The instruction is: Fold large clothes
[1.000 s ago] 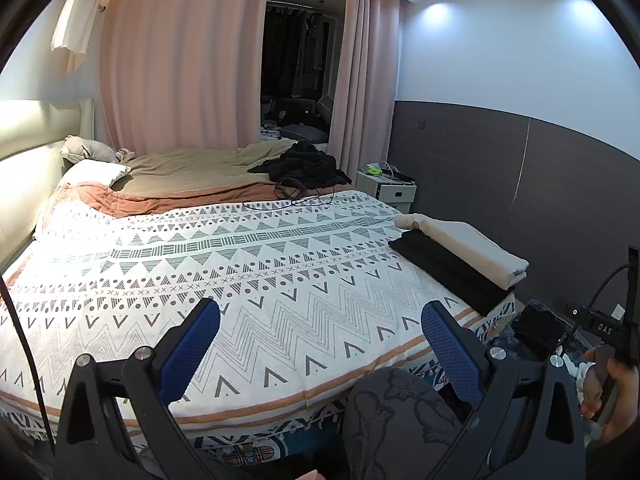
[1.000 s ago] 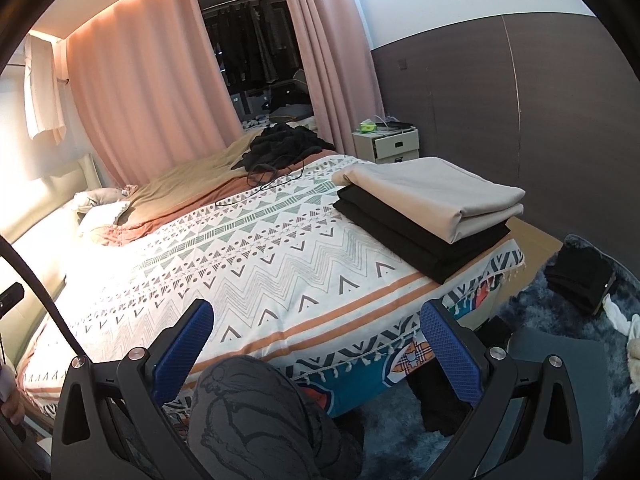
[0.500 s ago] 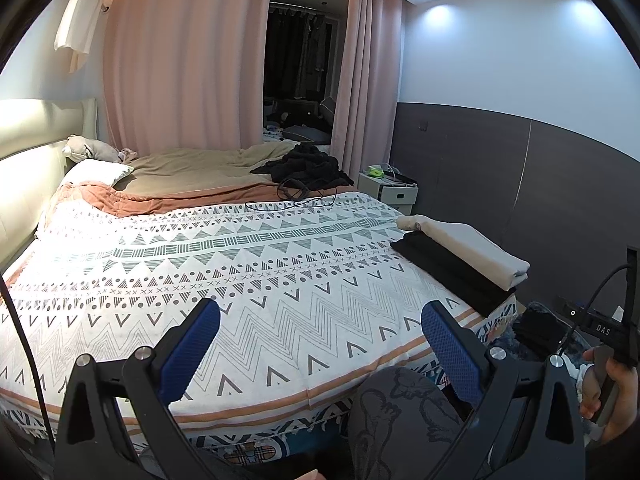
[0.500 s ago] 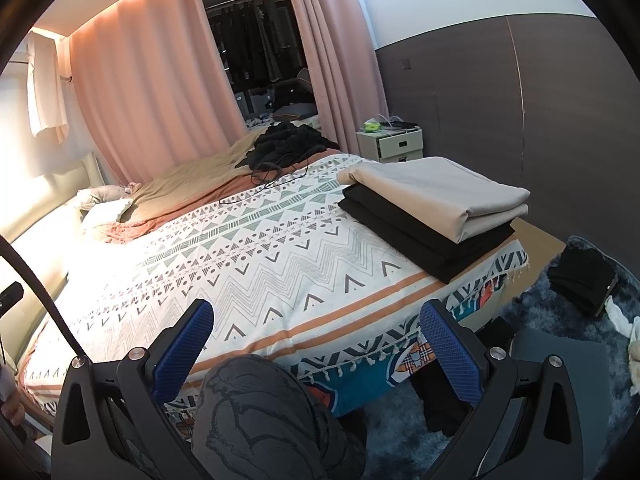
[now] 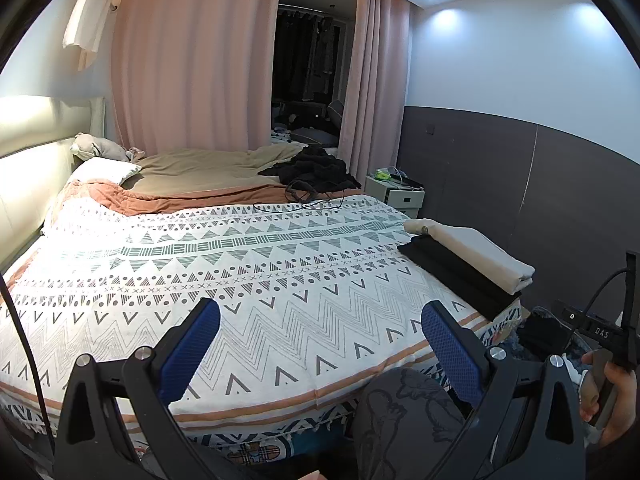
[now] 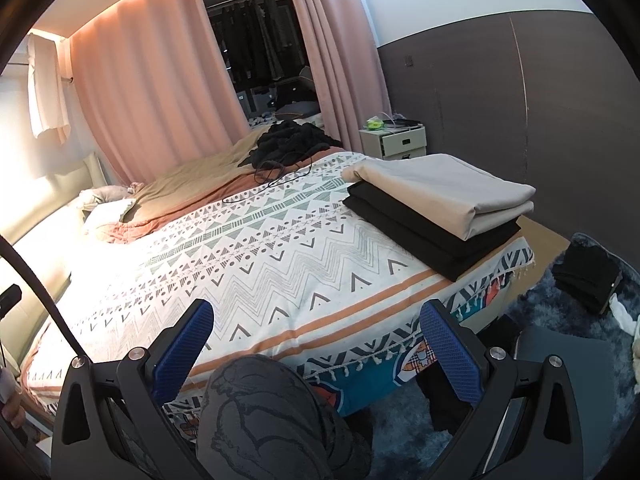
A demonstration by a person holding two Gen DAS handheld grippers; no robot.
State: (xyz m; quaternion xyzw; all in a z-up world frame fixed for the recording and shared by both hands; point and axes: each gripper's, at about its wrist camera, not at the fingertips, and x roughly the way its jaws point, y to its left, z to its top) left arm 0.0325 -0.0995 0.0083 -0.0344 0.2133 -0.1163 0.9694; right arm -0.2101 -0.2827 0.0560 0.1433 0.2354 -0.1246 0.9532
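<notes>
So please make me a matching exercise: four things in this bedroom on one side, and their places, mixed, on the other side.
Things:
1. beige folded cloth
2. black clothes heap
3. white nightstand
4. dark folded item

Places:
A. on the blue rug
B. far part of the bed, on the tan blanket
C. on top of the folded black cloth
D. against the dark wall panel

Pairs: 1-C, 2-B, 3-D, 4-A

Patterned bedspread [image 5: 280, 280], pink curtains [image 5: 192, 60], white nightstand [image 6: 400, 142], pillow [image 5: 104, 170], blue shaggy rug [image 6: 560, 400]
</notes>
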